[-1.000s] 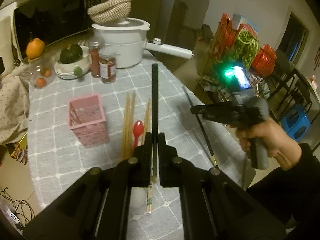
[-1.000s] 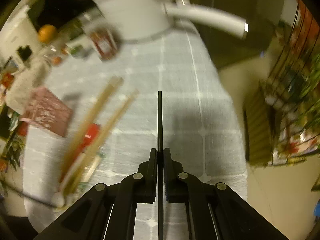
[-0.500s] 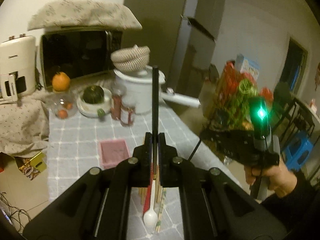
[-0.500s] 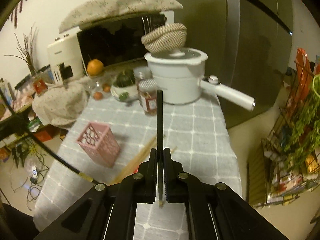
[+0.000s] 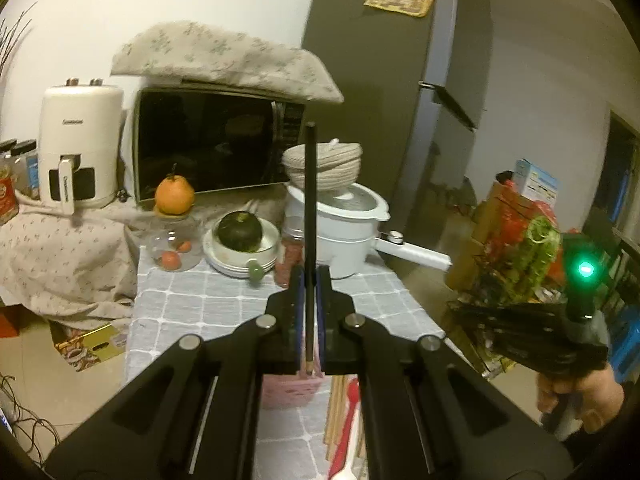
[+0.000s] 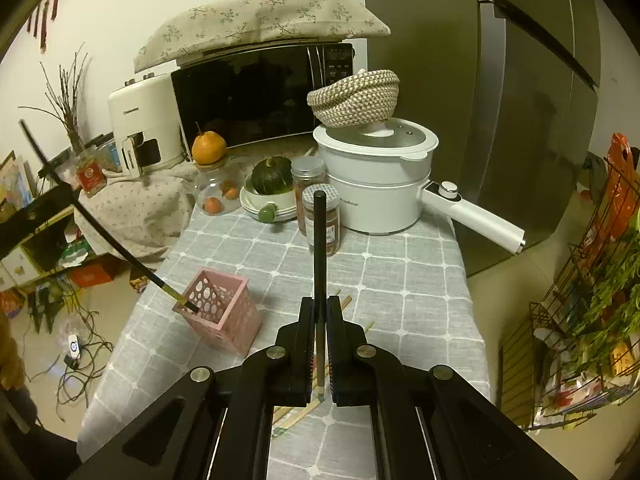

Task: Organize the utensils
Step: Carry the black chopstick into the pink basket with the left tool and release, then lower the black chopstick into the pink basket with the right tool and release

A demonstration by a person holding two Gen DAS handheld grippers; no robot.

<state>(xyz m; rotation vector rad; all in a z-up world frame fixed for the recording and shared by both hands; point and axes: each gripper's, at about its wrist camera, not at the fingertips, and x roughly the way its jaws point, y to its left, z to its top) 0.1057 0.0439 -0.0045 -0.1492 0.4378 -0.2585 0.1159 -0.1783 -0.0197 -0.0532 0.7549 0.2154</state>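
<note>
My left gripper (image 5: 308,312) is shut on a black chopstick (image 5: 309,200) that stands upright; in the right wrist view its lower tip (image 6: 188,303) sits at the rim of the pink perforated holder (image 6: 220,312). My right gripper (image 6: 319,344) is shut on a second black chopstick (image 6: 319,248), held above the table. The right gripper also shows at the right in the left wrist view (image 5: 520,328). Wooden chopsticks (image 6: 344,304) and a red spoon (image 5: 348,420) lie on the grey checked tablecloth (image 6: 400,280). The holder (image 5: 288,390) is mostly hidden under my left gripper.
At the table's far end stand a white pot (image 6: 376,184) with a woven basket, two spice jars (image 6: 320,216), a bowl with a green squash (image 6: 272,184) and a glass jar. A microwave (image 6: 256,96) and a wire rack (image 6: 592,280) flank the table.
Both grippers have lifted and tilted up with their black chopsticks. The left chopstick's tip has come to the pink holder's rim.
</note>
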